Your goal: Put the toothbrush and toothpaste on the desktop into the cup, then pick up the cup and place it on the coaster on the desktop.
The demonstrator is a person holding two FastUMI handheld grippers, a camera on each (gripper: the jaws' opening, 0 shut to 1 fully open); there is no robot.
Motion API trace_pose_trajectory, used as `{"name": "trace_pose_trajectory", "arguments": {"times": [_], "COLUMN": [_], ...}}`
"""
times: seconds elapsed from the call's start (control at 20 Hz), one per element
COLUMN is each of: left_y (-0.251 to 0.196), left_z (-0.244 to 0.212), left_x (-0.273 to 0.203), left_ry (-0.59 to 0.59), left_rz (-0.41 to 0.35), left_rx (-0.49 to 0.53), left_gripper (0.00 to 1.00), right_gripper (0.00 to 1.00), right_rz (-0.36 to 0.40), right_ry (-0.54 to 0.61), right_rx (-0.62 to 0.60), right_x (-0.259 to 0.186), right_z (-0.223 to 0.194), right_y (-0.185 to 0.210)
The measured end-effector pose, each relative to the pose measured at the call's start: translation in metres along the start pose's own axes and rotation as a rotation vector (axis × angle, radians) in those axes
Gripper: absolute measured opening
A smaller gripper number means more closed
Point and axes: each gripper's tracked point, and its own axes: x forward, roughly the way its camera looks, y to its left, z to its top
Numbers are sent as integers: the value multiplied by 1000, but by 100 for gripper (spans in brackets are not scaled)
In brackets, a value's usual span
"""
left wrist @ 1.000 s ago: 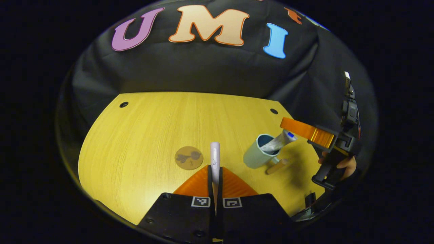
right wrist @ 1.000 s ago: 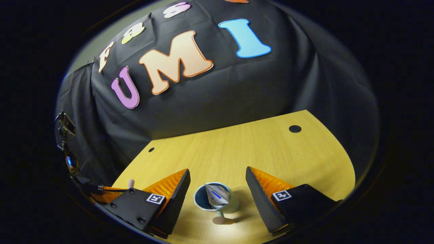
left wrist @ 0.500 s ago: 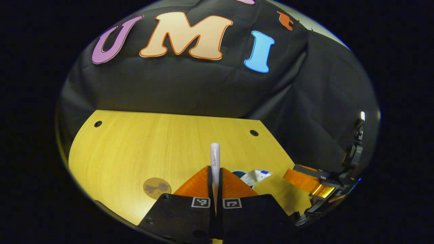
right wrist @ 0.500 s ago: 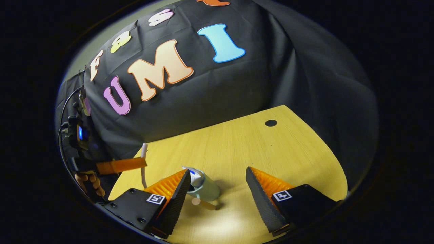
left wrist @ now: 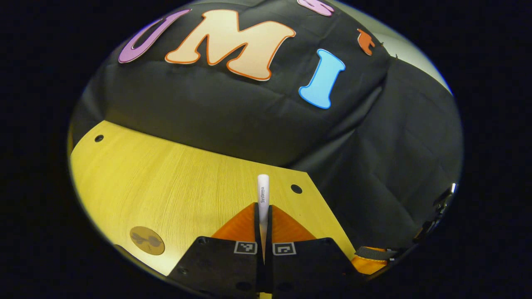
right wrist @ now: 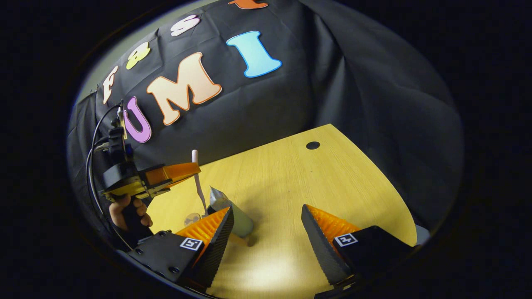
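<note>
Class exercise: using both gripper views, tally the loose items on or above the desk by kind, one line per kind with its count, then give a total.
Toothbrush: 1
Toothpaste tube: 1
Cup: 1
Coaster: 1
Total: 4

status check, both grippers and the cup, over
Left gripper shut on toothbrush, above the cup. Right gripper open. Toothpaste in cup. Coaster bare.
</note>
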Motion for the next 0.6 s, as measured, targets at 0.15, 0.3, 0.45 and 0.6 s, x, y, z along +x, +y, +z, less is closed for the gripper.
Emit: {"name": "trace_pose_trajectory", "arguments": {"times": [0.15, 0.3, 0.45, 0.6], "left_y": [11, 11, 6, -1], "left_z": [-10, -18, -21, -27], "left_x": [6, 3, -8, -23], "left_ry": [-11, -15, -22, -14], "left_rz": [34, 38, 37, 31], "left_rx": [6, 14, 41, 118], "left_gripper": [0, 0, 0, 1], "right_gripper": [98, 99, 99, 99], "right_rz": [-11, -12, 10, 32], "right_ry": [19, 30, 30, 41], "right_rx": [-13, -13, -19, -33], "right_x": [-1, 0, 6, 12], "right_z": [-5, -6, -5, -7], "right_y": [-7, -8, 3, 14]}}
